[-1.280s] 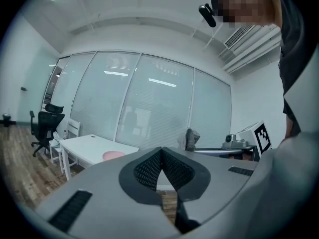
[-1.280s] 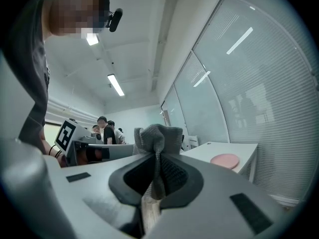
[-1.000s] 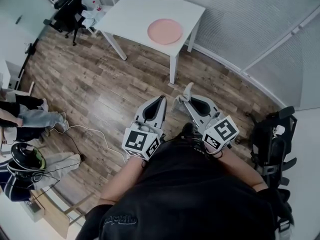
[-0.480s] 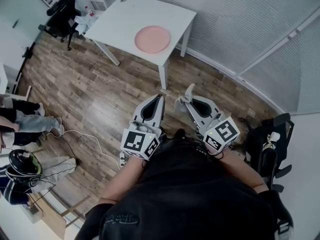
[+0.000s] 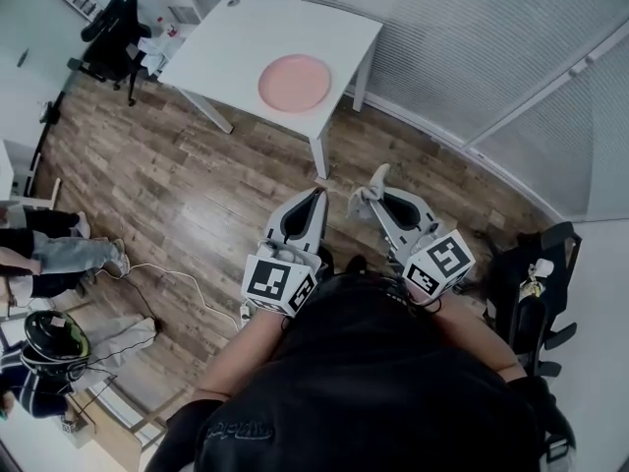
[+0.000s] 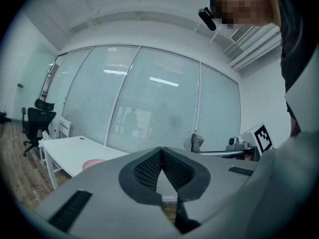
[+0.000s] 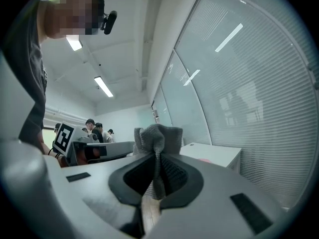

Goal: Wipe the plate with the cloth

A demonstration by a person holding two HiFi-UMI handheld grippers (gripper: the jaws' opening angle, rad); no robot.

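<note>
1. The white rectangular table (image 5: pixel 246 37) is standing well ahead of both grippers, across a stretch of wood-plank floor (image 5: pixel 187 185). By my judgement the step in hand is the approach, so the person is needing to arrive square to the table's near edge before any wiping.
2. The round pink plate (image 5: pixel 294 83) is lying flat on the table near that edge, ahead and a little left of the left gripper (image 5: pixel 316 197). Nothing is touching it.
3. The right gripper (image 5: pixel 378 180) is pinching a grey knitted cloth (image 7: pixel 158 138), whose bunched end is sticking out past the tips. For a good wipe, I judge, the pinch is needing to be firm and the bunch should be coming down flat onto the plate's face, not its rim.
4. The left gripper's jaws are pressed together with nothing between them. It is probably best used bracing the plate's rim so the plate is not sliding.
5. Both grippers are being held out side by side before the person's torso, pointing nearly level toward the table, with their marker cubes nearest the body.
</note>
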